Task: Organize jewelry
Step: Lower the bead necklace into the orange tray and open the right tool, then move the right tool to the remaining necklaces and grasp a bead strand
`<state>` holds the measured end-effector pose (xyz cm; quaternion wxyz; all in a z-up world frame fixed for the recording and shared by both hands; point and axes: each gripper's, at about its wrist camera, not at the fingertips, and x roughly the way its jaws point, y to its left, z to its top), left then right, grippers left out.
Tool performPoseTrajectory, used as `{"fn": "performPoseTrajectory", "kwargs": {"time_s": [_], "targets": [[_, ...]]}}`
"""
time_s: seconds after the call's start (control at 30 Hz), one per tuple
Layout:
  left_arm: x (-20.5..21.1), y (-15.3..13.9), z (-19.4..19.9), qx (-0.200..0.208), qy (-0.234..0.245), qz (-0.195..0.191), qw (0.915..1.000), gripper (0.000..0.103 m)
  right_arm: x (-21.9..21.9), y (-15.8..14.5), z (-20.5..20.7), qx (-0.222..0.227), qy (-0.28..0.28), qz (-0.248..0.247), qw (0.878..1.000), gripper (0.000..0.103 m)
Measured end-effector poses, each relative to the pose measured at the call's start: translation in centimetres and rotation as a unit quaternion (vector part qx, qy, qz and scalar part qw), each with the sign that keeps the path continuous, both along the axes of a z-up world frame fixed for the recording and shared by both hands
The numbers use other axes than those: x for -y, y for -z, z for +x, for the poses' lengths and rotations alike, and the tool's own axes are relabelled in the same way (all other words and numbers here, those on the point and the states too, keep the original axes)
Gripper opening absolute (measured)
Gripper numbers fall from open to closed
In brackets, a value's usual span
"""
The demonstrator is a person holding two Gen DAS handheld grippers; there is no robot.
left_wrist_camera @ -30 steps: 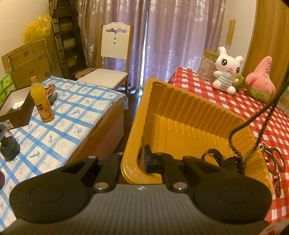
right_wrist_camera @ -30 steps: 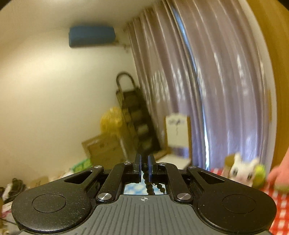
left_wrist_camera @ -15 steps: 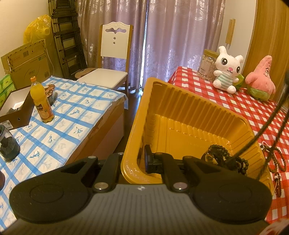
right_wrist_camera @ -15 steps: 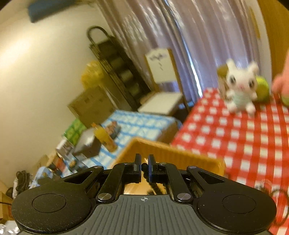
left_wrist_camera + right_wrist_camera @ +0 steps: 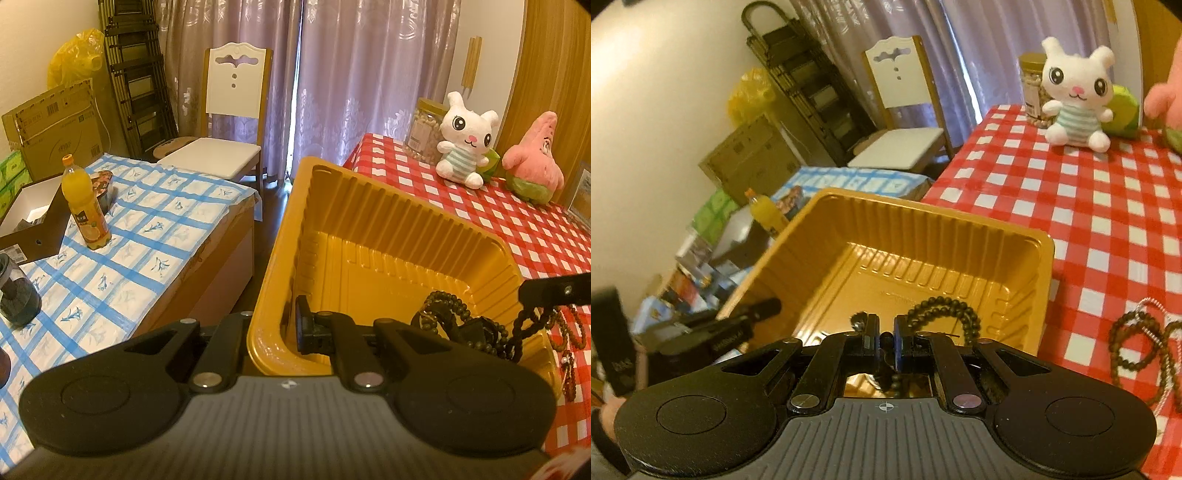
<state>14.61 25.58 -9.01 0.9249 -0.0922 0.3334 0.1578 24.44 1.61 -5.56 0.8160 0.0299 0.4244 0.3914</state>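
Since a second ago the right gripper has come down from curtain height to the yellow tray, and its dark bead strand, then dangling above, now lies mostly coiled on the tray floor near the tray's near right corner. Its jaws have just been opening slightly, yet a few beads still sit pinched between them, the rest looping just ahead of the fingertips. The left gripper has not moved; it is clamped on the tray's near wall, one finger inside. More bead strings rest on the checked table beside the tray's right edge.
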Motion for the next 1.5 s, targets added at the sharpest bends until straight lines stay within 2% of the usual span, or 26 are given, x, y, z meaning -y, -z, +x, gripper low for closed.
{"fn": "performPoseTrajectory", "kwargs": {"time_s": [0.03, 0.07, 0.1, 0.13, 0.43, 0.67, 0.93, 1.07, 1.27, 1.33, 1.43, 1.5], "targets": [[-0.1, 0.1, 0.0, -0.001, 0.000, -0.001, 1.0000, 0.008, -0.1, 0.2, 0.0, 0.002, 0.004, -0.006, 1.000, 0.014], [0.0, 0.1, 0.0, -0.001, 0.000, -0.001, 1.0000, 0.008, 0.0, 0.2, -0.1, 0.004, 0.007, -0.009, 1.000, 0.030], [-0.1, 0.1, 0.0, -0.002, 0.000, -0.001, 1.0000, 0.008, 0.1, 0.2, -0.1, 0.007, 0.011, -0.007, 1.000, 0.051], [0.0, 0.1, 0.0, -0.002, 0.000, -0.001, 1.0000, 0.008, 0.3, 0.3, -0.3, 0.012, 0.016, -0.004, 1.000, 0.060], [-0.1, 0.2, 0.0, -0.005, -0.001, 0.000, 1.0000, 0.008, 1.6, 0.1, -1.1, 0.020, 0.024, -0.022, 0.999, 0.060], [-0.2, 0.1, 0.1, -0.005, 0.000, 0.001, 1.0000, 0.008, 5.2, 0.9, -2.8, 0.007, 0.050, -0.024, 0.998, 0.060], [-0.3, 0.1, 0.1, -0.007, 0.000, 0.002, 1.0000, 0.008, 11.5, 2.7, -4.2, -0.016, 0.127, -0.040, 0.991, 0.060], [-0.7, 0.1, -0.3, -0.008, 0.000, 0.004, 1.0000, 0.008, 14.2, 3.7, -4.3, -0.011, 0.162, -0.071, 0.984, 0.059], [-1.2, 0.1, -0.8, -0.012, 0.001, 0.008, 0.9999, 0.008, 17.2, 5.4, -4.1, -0.010, 0.197, -0.103, 0.975, 0.040], [-1.1, 0.1, -0.6, -0.013, 0.001, 0.009, 0.9999, 0.008, 18.0, 5.9, -3.9, -0.011, 0.206, -0.109, 0.972, 0.030], [-1.1, 0.0, -0.6, -0.013, 0.001, 0.010, 0.9999, 0.008, 18.6, 6.6, -3.3, -0.004, 0.216, -0.116, 0.969, 0.021], [-1.2, 0.1, -0.8, -0.014, 0.000, 0.011, 0.9998, 0.008, 18.7, 6.8, -2.9, 0.006, 0.216, -0.119, 0.969, 0.021]]}}
